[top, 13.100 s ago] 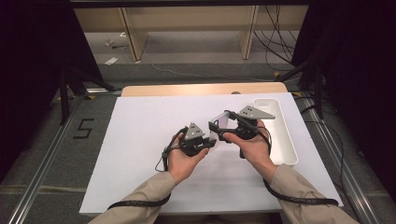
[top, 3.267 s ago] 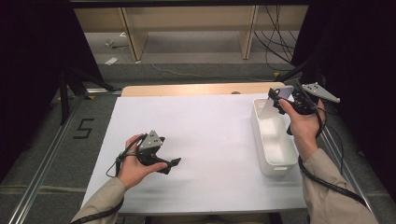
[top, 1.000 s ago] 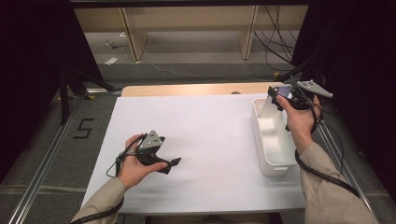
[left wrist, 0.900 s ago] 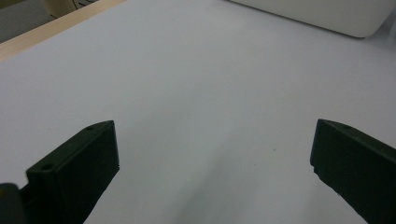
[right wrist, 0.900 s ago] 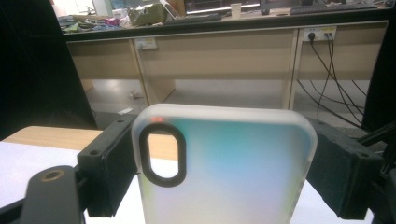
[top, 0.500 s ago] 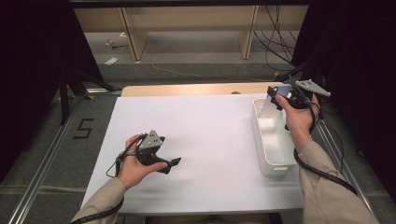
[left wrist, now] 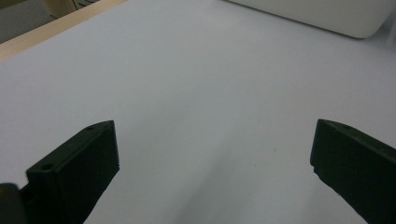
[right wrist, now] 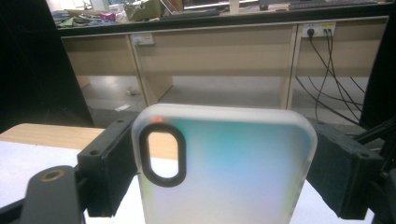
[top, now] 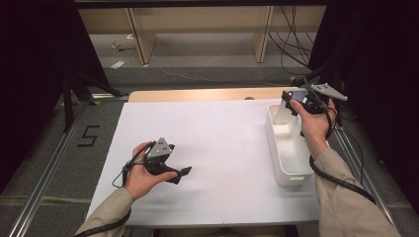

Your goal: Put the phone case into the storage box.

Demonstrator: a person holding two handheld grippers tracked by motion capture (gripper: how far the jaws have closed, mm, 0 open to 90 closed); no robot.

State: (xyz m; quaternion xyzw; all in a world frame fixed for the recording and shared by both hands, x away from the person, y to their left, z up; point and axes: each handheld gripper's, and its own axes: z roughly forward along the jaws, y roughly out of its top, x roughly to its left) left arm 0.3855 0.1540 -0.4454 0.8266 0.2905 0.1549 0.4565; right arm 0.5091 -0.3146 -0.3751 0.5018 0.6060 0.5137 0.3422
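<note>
A translucent phone case (right wrist: 224,168) with an oval camera cutout stands between the two black jaws of my right gripper (right wrist: 219,172), which is shut on its sides. In the high view that right gripper (top: 291,104) holds the phone case (top: 282,112) above the far end of the white bin (top: 290,174) at the right of the table. Down at the front left of the white table, my left gripper (top: 182,174) rests low in the hand. Its jaws stand wide apart over bare table in the left gripper view, so the left gripper (left wrist: 210,163) is open.
The white table sheet (top: 222,143) has a wooden strip (top: 197,94) along its far edge. Beyond it are wooden shelves and cables on the floor. A corner of the white bin (left wrist: 327,16) shows at the top of the left gripper view.
None of note over the last second: both hands hold their places. Much earlier, both grippers were together at the table's middle with the case.
</note>
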